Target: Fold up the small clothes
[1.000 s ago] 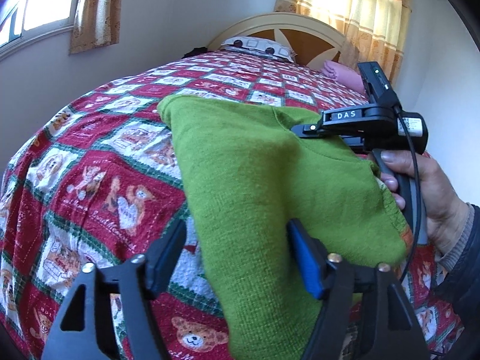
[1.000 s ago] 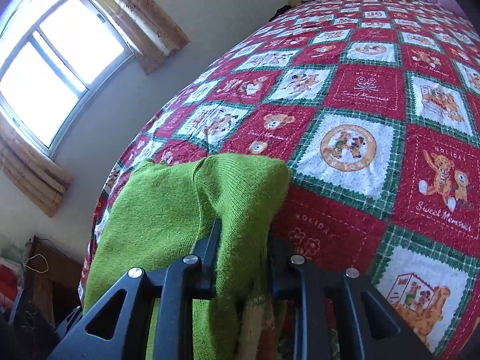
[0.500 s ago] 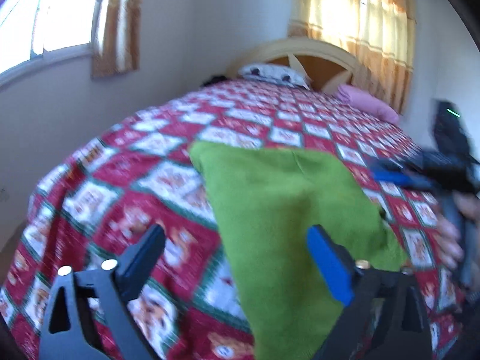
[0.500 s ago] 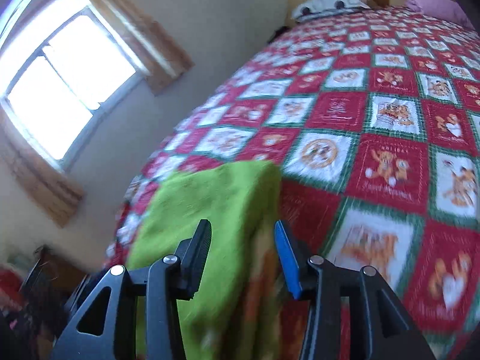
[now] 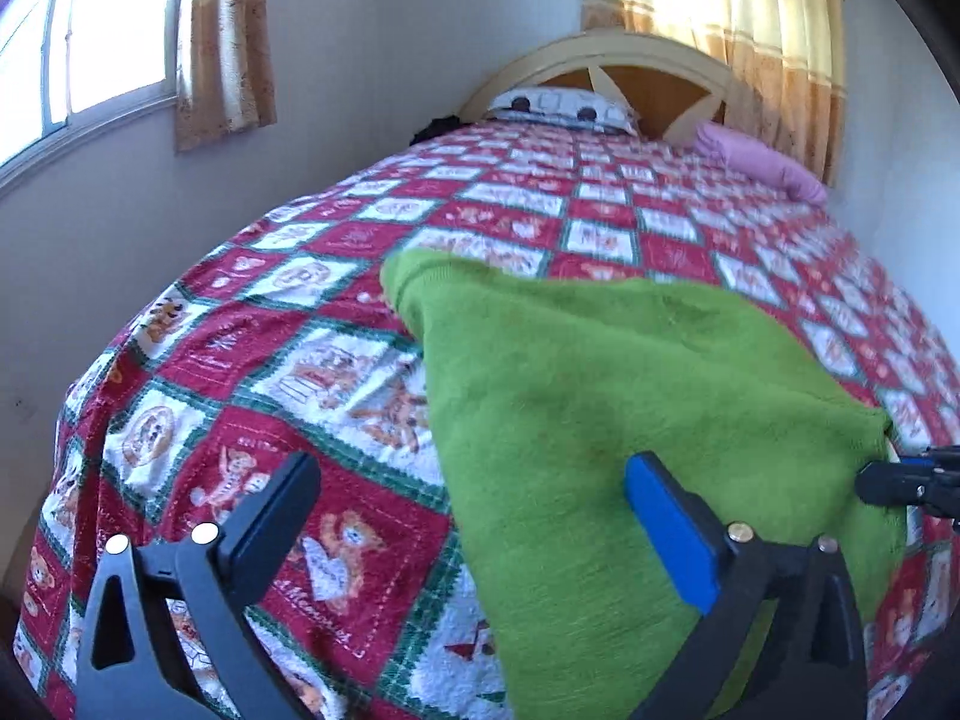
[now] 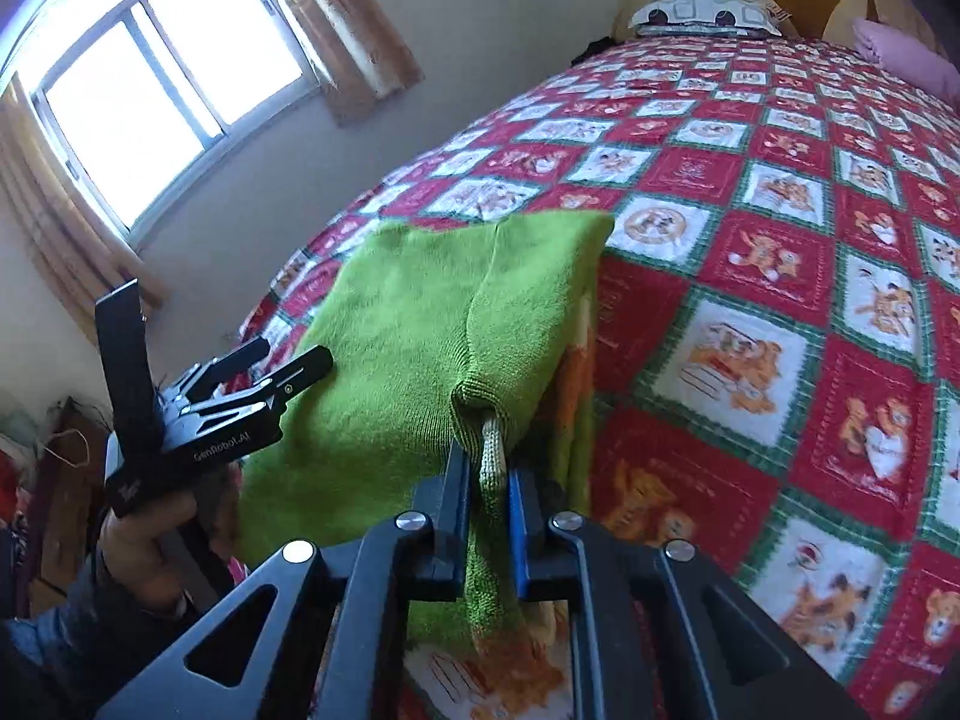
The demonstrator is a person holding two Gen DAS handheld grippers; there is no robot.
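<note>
Pinching a thin bit of the green sweater [image 6: 432, 324] near its near edge, the right gripper [image 6: 487, 489] is clamped tight, while the left gripper [image 5: 474, 516] hangs wide open over the quilt [image 5: 288, 360]. The sweater's folded on the bed's near end; such a skimpy grip could slip and undo the fold.

Green knit garment [image 5: 606, 420] — folded, lying flat near the bed's foot — cuff end [image 6: 489, 456] pinched.
</note>
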